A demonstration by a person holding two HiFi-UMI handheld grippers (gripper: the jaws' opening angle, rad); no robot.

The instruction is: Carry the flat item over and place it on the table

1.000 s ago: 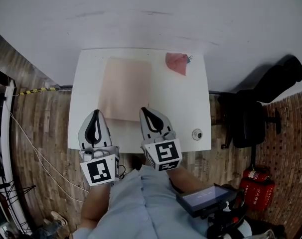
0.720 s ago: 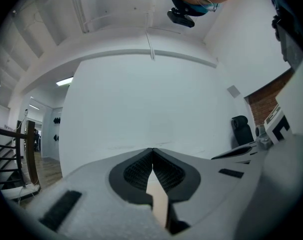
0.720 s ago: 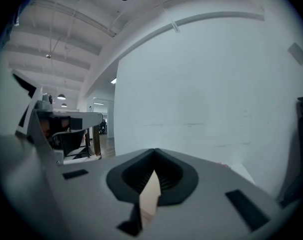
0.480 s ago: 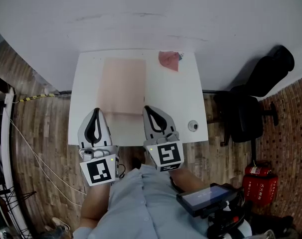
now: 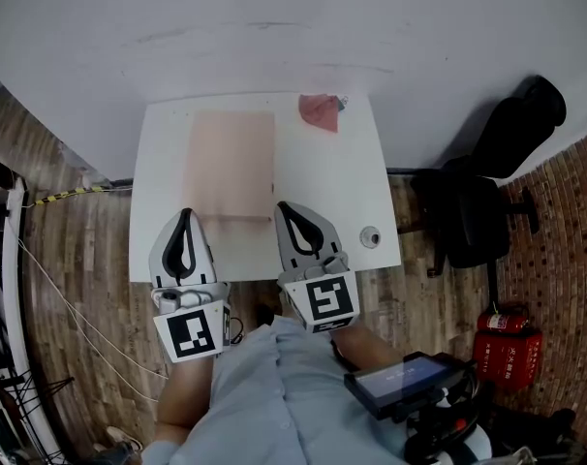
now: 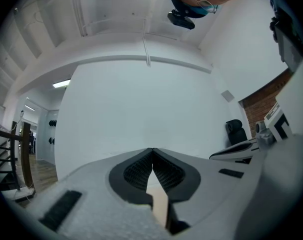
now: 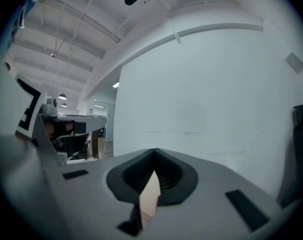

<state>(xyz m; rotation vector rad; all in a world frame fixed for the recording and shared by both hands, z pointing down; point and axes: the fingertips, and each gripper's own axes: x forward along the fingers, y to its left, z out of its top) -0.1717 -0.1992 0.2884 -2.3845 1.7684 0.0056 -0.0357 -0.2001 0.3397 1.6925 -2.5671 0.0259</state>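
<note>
The flat item [image 5: 231, 158] is a pale beige sheet. In the head view it stretches over the left half of the white table [image 5: 337, 197], from the far edge back toward me. My left gripper [image 5: 185, 217] is shut on its near left corner and my right gripper [image 5: 283, 210] on its near right corner. The left gripper view has the left gripper [image 6: 152, 152] closed with a beige strip of the flat item [image 6: 159, 206] pinched between the pads. In the right gripper view the right gripper [image 7: 154, 156] likewise clamps an edge of the flat item [image 7: 149, 196]. Whether the sheet rests on the tabletop cannot be told.
A crumpled pink-red thing [image 5: 319, 111] lies at the table's far edge. A small round object [image 5: 370, 236] sits near the front right corner. A black office chair [image 5: 482, 197] stands to the right, with a red fire extinguisher [image 5: 511, 342] on the wooden floor. A white wall lies beyond the table.
In the head view the table and the sheet have drifted left and slightly away. Both grippers have kept their hold on the sheet's near corners.
</note>
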